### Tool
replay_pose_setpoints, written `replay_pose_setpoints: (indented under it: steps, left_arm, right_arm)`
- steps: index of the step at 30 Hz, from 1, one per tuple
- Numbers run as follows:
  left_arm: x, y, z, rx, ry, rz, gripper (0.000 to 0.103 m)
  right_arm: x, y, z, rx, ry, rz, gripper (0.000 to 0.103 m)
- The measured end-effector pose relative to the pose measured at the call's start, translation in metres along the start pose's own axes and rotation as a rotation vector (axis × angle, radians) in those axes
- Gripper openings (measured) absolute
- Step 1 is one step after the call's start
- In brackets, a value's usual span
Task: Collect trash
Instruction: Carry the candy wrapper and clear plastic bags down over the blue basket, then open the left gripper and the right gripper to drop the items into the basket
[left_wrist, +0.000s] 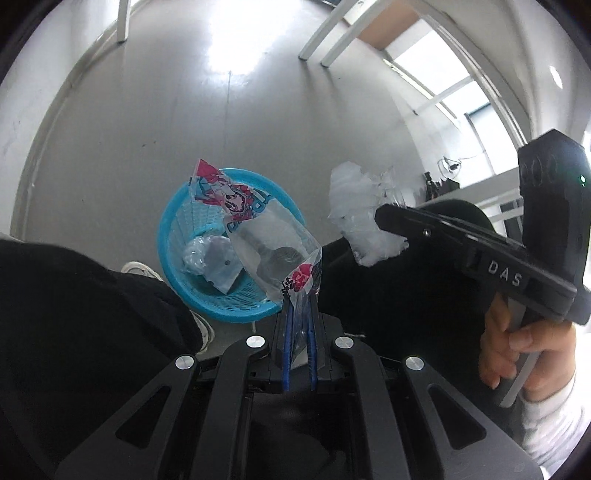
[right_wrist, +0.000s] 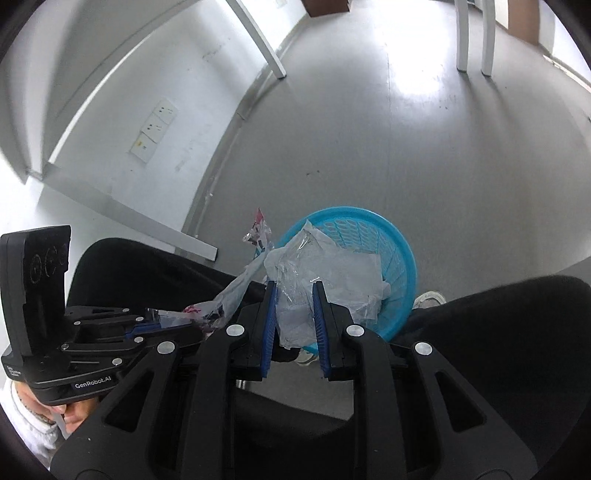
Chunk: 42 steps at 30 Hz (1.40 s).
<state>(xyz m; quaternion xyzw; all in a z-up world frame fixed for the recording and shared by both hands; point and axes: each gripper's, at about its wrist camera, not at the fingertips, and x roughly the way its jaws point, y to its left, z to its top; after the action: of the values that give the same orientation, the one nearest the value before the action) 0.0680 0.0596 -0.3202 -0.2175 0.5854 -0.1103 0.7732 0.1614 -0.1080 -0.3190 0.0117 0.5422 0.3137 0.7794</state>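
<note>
One blue basket (left_wrist: 192, 236) on the floor, already holding one crumpled clear bag (left_wrist: 212, 258). Two pieces of trash in the air above it. Clear crumpled plastic (right_wrist: 325, 284), light, soft, slippery, pinched between the narrowly parted fingers of the right gripper (right_wrist: 293, 325). Printed wrapper (left_wrist: 258, 236), thin and floppy, clamped by one corner in the fully closed left gripper (left_wrist: 299, 325). Best gripped on a bunched fold.
</note>
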Motion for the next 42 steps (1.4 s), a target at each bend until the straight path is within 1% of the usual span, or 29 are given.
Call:
replay_pose_setpoints:
  steps: [2,5,10,13,18,21,27,33,35,36,37,38,39,40,42]
  left_arm:
    - [0.006,0.004,0.01,-0.014,0.005,0.011,0.006]
    - [0.017,0.01,0.017,-0.046,0.025,0.004,0.006]
    - [0.037,0.027,0.033,-0.149,0.083,-0.057,0.006]
    - [0.055,0.038,0.039,-0.216,0.124,-0.103,0.006]
    - [0.073,0.051,0.048,-0.291,0.153,-0.103,0.006]
    - [0.085,0.052,0.054,-0.306,0.175,-0.109,0.006]
    - [0.097,0.056,0.064,-0.32,0.196,-0.1,0.006]
    - [0.104,0.053,0.068,-0.286,0.214,-0.072,0.006]
    - [0.105,0.057,0.07,-0.297,0.212,-0.063,0.009]
    - [0.104,0.058,0.07,-0.306,0.207,-0.061,0.013]
    - [0.103,0.059,0.071,-0.313,0.201,-0.061,0.023]
    - [0.102,0.059,0.071,-0.316,0.195,-0.061,0.027]
    - [0.101,0.06,0.072,-0.316,0.187,-0.06,0.03]
    - [0.101,0.06,0.071,-0.316,0.183,-0.06,0.03]
    - [0.1,0.059,0.072,-0.312,0.175,-0.059,0.031]
  right_arm:
    - [0.009,-0.004,0.003,0.021,0.016,0.0,0.018]
    - [0.019,-0.011,0.01,0.051,0.033,0.002,0.018]
    - [0.043,-0.027,0.019,0.109,0.069,-0.015,0.018]
    - [0.061,-0.038,0.023,0.153,0.109,0.011,0.018]
    - [0.091,-0.054,0.032,0.223,0.169,0.032,0.018]
    - [0.106,-0.055,0.037,0.228,0.203,0.023,0.018]
    - [0.129,-0.061,0.043,0.27,0.233,-0.022,0.019]
    - [0.137,-0.069,0.045,0.291,0.243,-0.031,0.021]
    - [0.137,-0.071,0.045,0.297,0.242,-0.038,0.023]
    - [0.138,-0.072,0.045,0.305,0.242,-0.039,0.026]
    - [0.137,-0.074,0.045,0.312,0.241,-0.038,0.027]
    - [0.138,-0.075,0.045,0.32,0.243,-0.038,0.029]
    - [0.139,-0.076,0.045,0.321,0.244,-0.039,0.034]
    - [0.139,-0.077,0.045,0.321,0.245,-0.041,0.039]
    - [0.139,-0.077,0.045,0.315,0.247,-0.044,0.043]
